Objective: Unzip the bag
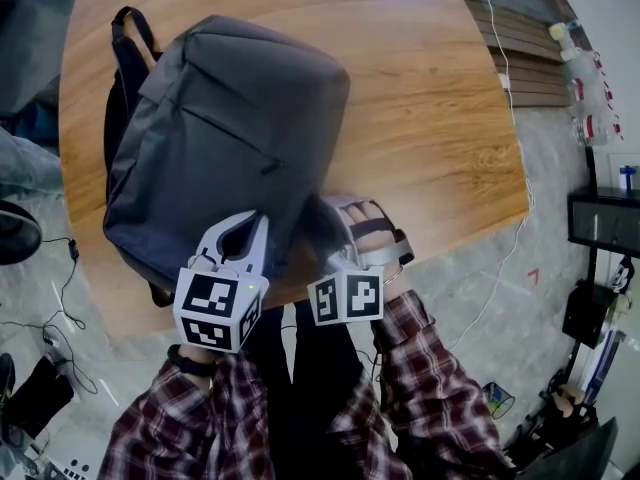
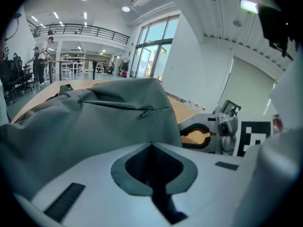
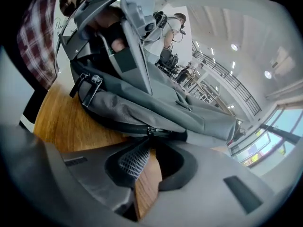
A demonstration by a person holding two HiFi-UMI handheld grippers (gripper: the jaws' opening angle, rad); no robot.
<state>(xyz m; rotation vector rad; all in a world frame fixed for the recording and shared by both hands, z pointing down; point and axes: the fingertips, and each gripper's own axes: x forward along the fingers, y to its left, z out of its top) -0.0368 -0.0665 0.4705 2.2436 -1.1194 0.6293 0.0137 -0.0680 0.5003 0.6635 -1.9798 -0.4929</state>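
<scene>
Looking down through the head view: noting a grey bag lying flat on a round wooden table, black straps trailing off its far left side. Seeing the left gripper resting on the bag's near edge and the right gripper just beside it at the near right corner. Logging plaid sleeves behind both marker cubes.

Moving to the left gripper view: finding the left gripper with jaws closed tip to tip, pressing right against the bag's cloth; not managing to tell whether any cloth is pinched. Spotting a small front-pocket zip tab higher on the fabric, apart from the tips. Catching the right gripper near, low at the right, with bare table beyond it. Noting people standing far back in the hall.

Moving to the right gripper view: finding the right gripper closed narrow on the zipper pull along the bag's dark zip line at its lower edge. Seeing the bag lying on the table, a strap buckle hanging at the left.
</scene>
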